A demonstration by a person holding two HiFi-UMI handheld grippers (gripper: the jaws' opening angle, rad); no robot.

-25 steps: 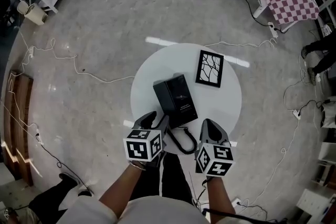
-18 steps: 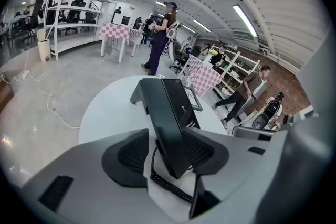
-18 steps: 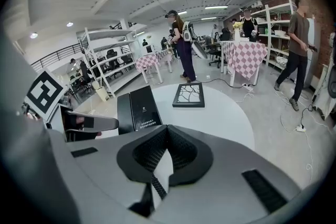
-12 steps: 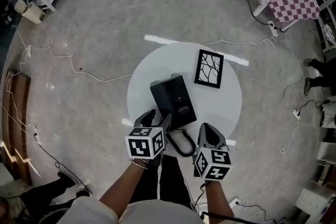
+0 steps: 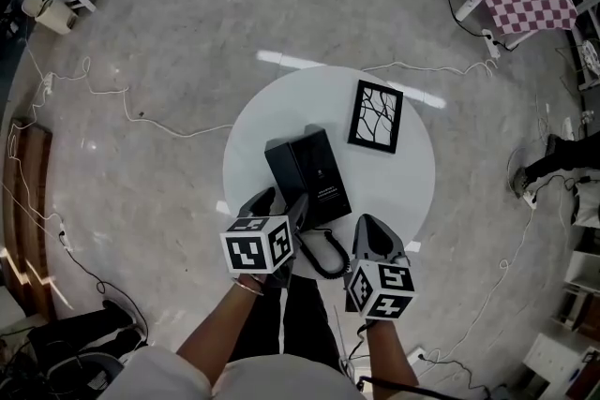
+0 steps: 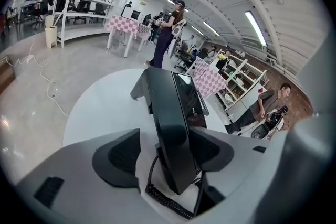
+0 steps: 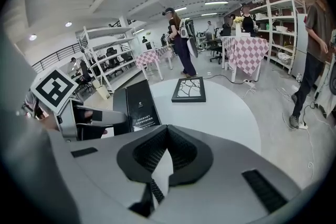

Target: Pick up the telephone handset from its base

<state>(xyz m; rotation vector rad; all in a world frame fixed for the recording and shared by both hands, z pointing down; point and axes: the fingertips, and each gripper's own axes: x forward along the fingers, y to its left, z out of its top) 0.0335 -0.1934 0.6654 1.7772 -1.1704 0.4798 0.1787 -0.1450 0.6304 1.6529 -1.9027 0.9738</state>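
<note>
Lengthwise, the handset (image 6: 169,128) is seen on its base (image 6: 190,98) at centre frame, running straight away between the left gripper's (image 6: 164,136) jaws. These have just been opened wide and are not clamped on it. The right gripper (image 5: 373,237), lower right, is shut.

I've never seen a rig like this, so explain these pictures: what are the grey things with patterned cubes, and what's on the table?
A person holds two grey two-jaw tools, a left tool and a right tool. One picture looks down from a head camera; the other two ride on the tools. On the round white table lie a black telephone base with its black handset and coiled cord, and a black-framed branch picture. The left tool's jaws have just been opening and stand apart around the handset, not gripping it. The right tool is shut, empty.
</note>
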